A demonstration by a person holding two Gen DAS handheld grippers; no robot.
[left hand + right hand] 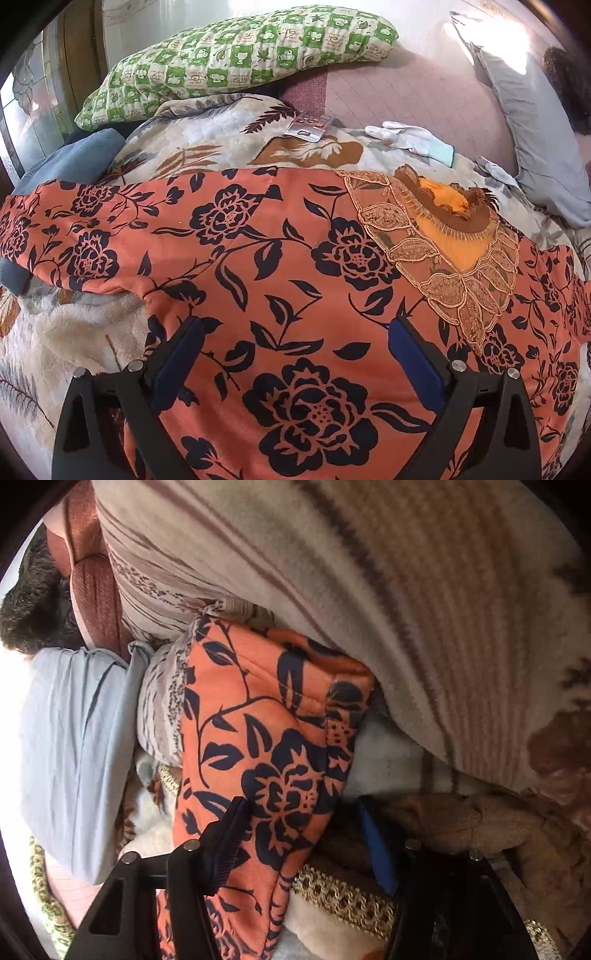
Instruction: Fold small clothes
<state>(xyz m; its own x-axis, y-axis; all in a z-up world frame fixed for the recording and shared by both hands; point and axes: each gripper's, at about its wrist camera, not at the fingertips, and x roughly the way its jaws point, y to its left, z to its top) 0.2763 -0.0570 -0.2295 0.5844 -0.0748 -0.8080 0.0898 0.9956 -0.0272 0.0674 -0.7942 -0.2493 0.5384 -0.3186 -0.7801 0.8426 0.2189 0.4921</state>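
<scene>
garment (280, 266): orange floral top, flat on leaf-print blanket (207, 129)
axis: runs left-right in left view, lace collar (443, 236) toward right
room: green pillow (236, 55) behind; striped blanket (369, 590) crowds sleeve end
left gripper (295, 332): fingers spread, nothing gripped, over cloth
right gripper (299, 805): half-spread around sleeve (266, 716); can't tell if pads press

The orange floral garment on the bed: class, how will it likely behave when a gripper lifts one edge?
The orange floral garment drapes over the bedding's bumps, so it is probably floppy and will sag. Its lace collar looks delicate and may snag. It appears thin, so it is likely light.
</scene>
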